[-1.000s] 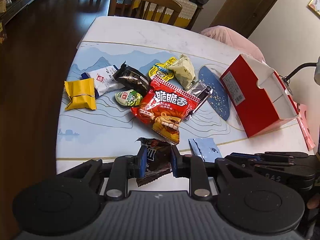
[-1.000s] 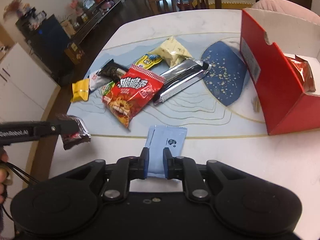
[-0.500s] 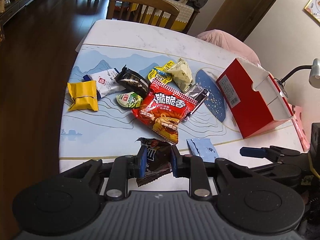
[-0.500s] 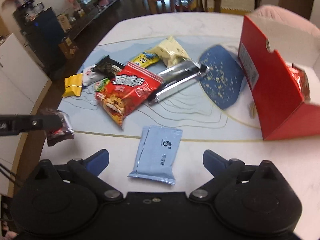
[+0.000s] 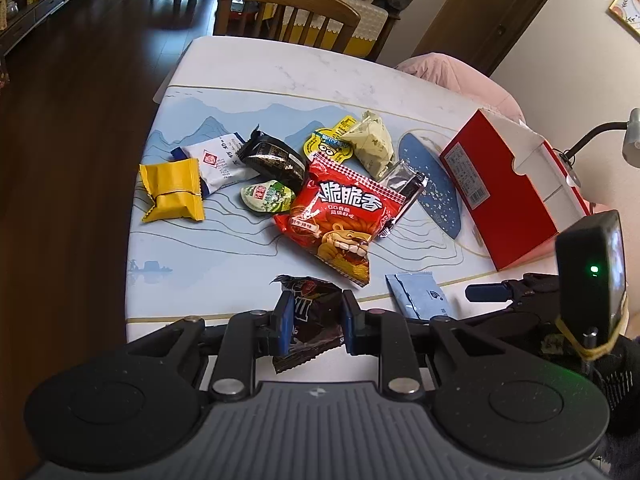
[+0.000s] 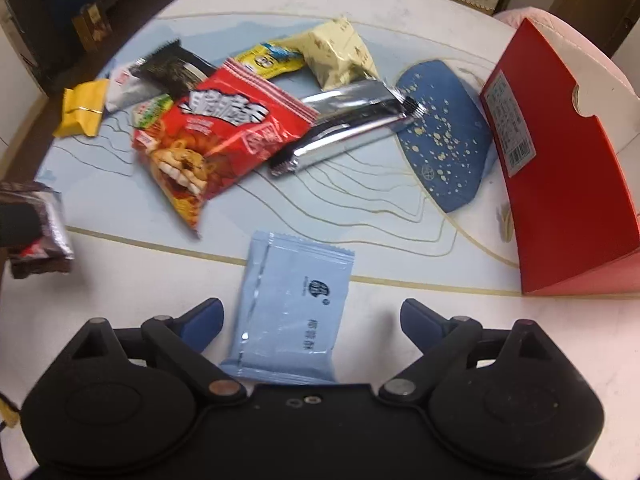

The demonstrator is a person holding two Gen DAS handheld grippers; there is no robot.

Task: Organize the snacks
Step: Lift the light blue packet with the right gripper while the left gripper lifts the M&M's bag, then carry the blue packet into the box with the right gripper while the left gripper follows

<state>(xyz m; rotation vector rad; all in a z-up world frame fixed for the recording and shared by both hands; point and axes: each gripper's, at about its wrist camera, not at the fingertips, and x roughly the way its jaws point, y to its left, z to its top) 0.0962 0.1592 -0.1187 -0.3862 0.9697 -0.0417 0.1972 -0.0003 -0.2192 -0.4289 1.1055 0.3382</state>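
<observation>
My left gripper [image 5: 314,316] is shut on a dark brown chocolate packet [image 5: 310,300] and holds it above the table's near edge. The same packet [image 6: 36,228] shows at the left edge of the right wrist view. A light blue flat packet [image 6: 296,280] lies on the white table [image 6: 440,320], between the wide-spread fingers of my right gripper [image 6: 312,316]. The pads do not touch it, and the jaws are closing. In the left wrist view this packet [image 5: 416,294] lies beside one right fingertip [image 5: 486,292]. The red box [image 6: 560,168] stands open-topped at the right.
A pile of snacks lies mid-table: a red chips bag [image 5: 344,216], a yellow packet [image 5: 172,190], a silver wrapper [image 6: 352,120], a cream pouch [image 5: 370,144] and several smaller ones. A wooden chair [image 5: 288,4] stands at the far end. A pink cushion [image 5: 456,76] is behind the box.
The right gripper's jaws went from shut to wide apart. It sank and tilted down toward the light blue packet, which now fills more of its view. The left gripper kept still with its packet.
</observation>
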